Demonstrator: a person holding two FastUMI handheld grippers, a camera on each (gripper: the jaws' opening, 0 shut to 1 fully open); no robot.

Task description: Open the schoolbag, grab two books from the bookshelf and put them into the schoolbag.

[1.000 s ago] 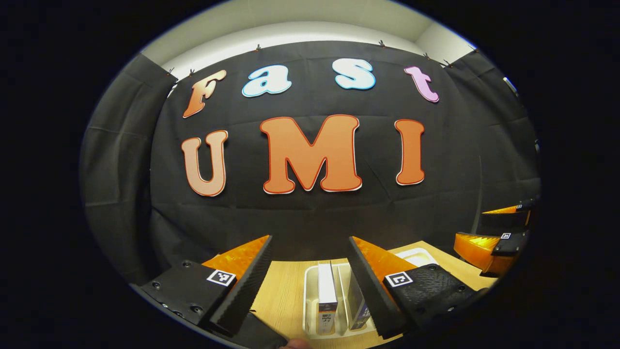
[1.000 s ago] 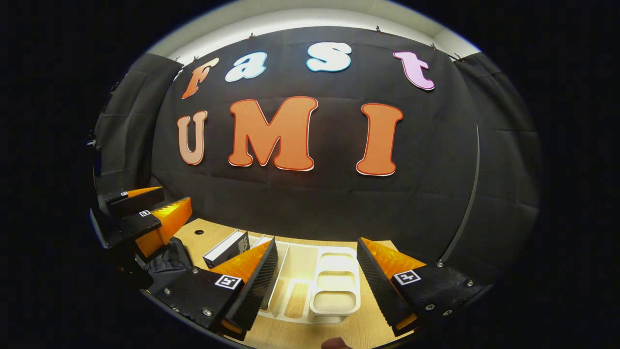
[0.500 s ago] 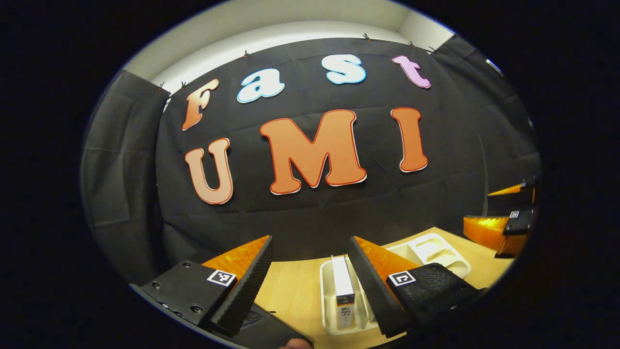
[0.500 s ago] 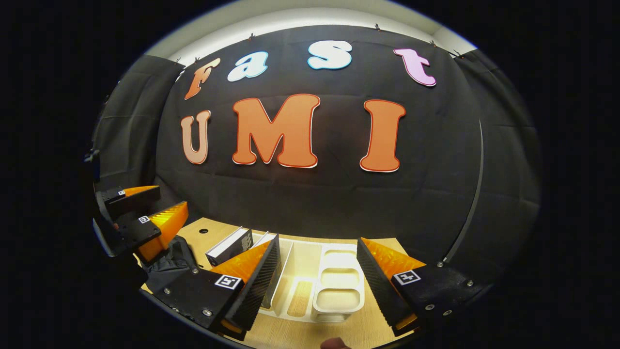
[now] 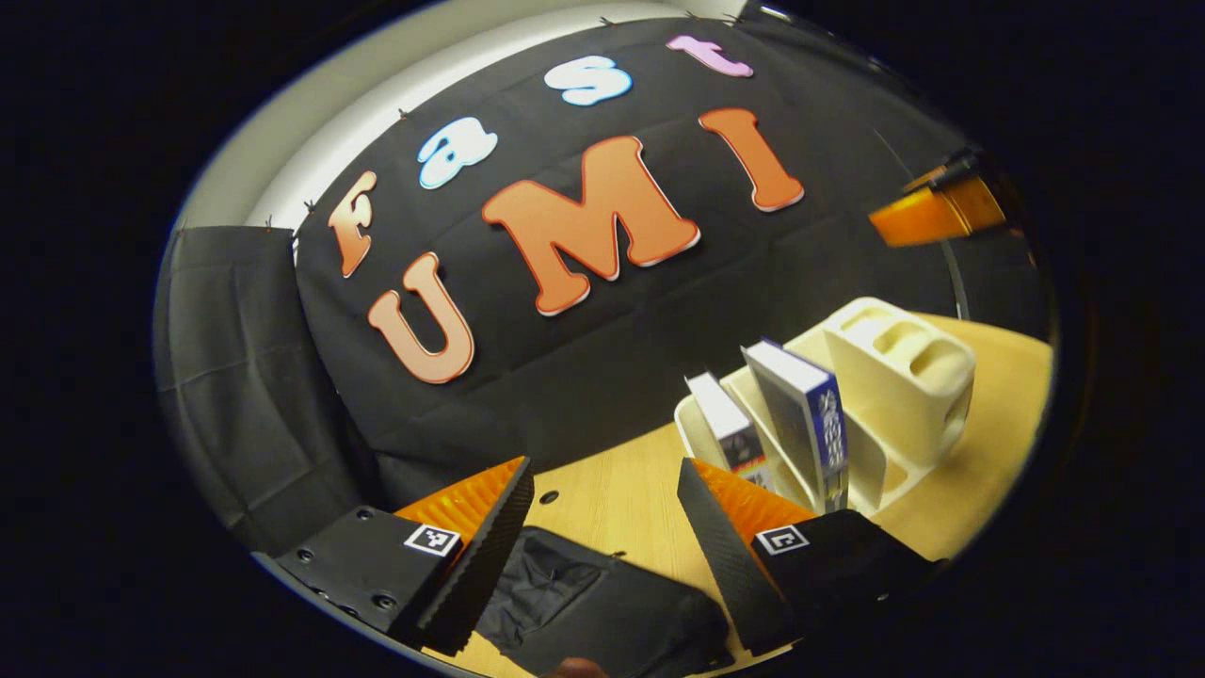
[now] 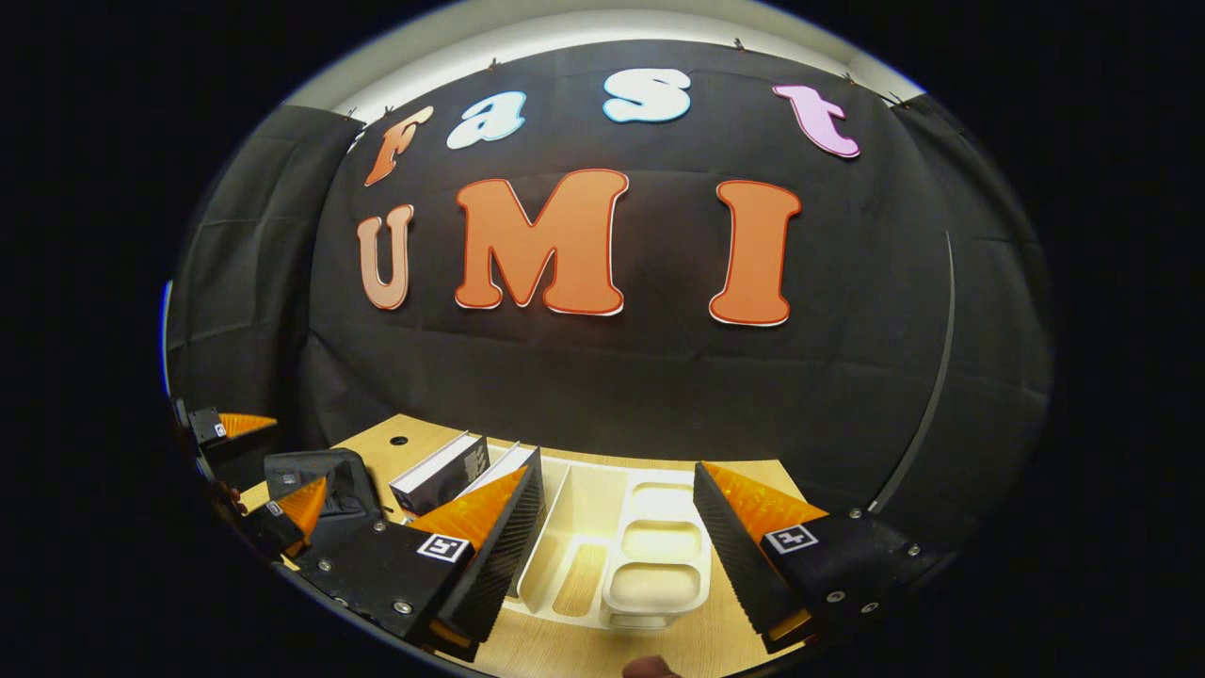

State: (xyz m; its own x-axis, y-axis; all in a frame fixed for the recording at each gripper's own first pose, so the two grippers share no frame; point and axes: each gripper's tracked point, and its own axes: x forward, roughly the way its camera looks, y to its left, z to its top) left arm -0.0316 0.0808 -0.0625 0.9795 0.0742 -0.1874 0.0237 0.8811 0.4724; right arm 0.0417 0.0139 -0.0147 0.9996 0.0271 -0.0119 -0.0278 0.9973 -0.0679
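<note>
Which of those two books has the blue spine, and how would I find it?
Start at the cream bookshelf on the wooden table. Two books stand in its slots; the blue-spined book is the taller one beside the cup-shaped compartments, while its neighbour is shorter with a dark spine.

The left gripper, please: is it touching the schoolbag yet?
Cannot tell. In the left gripper view the open left gripper frames the schoolbag, its fingers overlapping the dark fabric, but neither contact nor a gap shows plainly.

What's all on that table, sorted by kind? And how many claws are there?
Books: 2
Cream bookshelf: 1
Dark schoolbag: 1
Claws: 2, left claw and right claw, both open and empty
Total: 6
</note>
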